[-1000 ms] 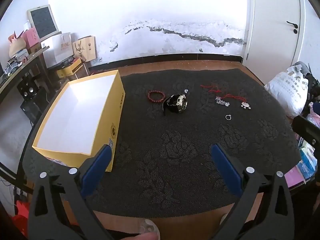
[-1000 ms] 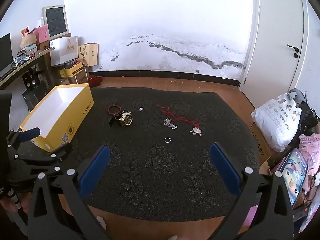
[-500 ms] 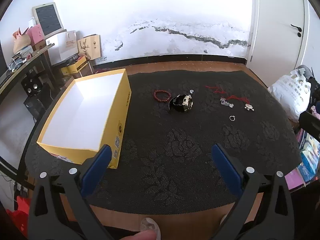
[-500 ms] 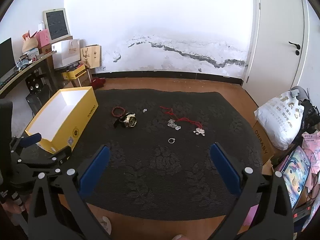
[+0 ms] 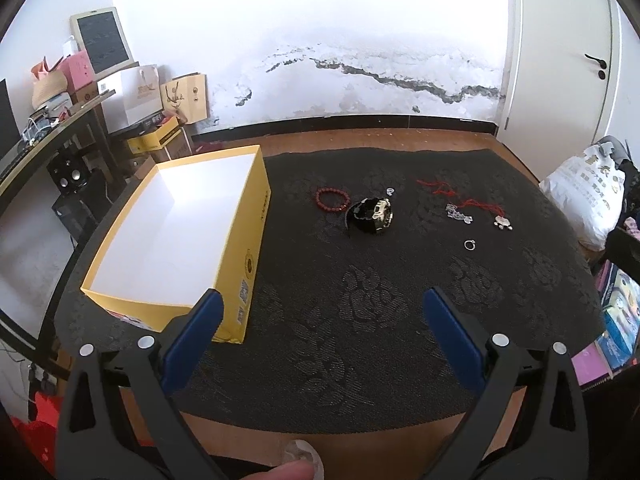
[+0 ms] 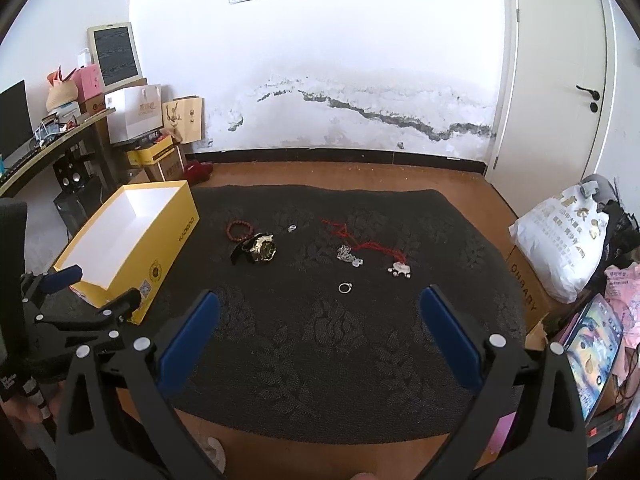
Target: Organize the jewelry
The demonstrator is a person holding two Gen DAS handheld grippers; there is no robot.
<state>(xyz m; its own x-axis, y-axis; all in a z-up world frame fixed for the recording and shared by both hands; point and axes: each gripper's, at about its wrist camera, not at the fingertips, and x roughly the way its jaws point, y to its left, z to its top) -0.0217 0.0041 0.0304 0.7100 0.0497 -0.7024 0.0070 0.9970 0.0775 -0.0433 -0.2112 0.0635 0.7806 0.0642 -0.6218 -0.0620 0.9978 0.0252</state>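
Observation:
Jewelry lies on a dark patterned mat (image 5: 360, 300): a red bead bracelet (image 5: 333, 199), a black watch (image 5: 371, 215), a red-corded necklace with silver pendants (image 5: 464, 208), a small silver ring (image 5: 469, 245) and a tiny silver piece (image 5: 390, 191). An open yellow box (image 5: 248, 236) with a white inside stands at the mat's left. My left gripper (image 5: 322, 312) is open and empty, above the mat's near edge. My right gripper (image 6: 318, 312) is open and empty, also near the front. The watch (image 6: 260, 247), ring (image 6: 345, 288) and box (image 6: 168, 256) show in the right wrist view.
A desk (image 6: 44, 152) with boxes and bags stands at the left. A white sack (image 6: 560, 240) and cartons sit at the right of the mat. A white door (image 6: 560, 80) is at the back right. The left gripper (image 6: 68, 304) shows at the right view's left edge.
Both grippers have drawn back and risen a little, so the mat, box and jewelry look smaller and farther. Both stay open. Nothing on the mat has moved.

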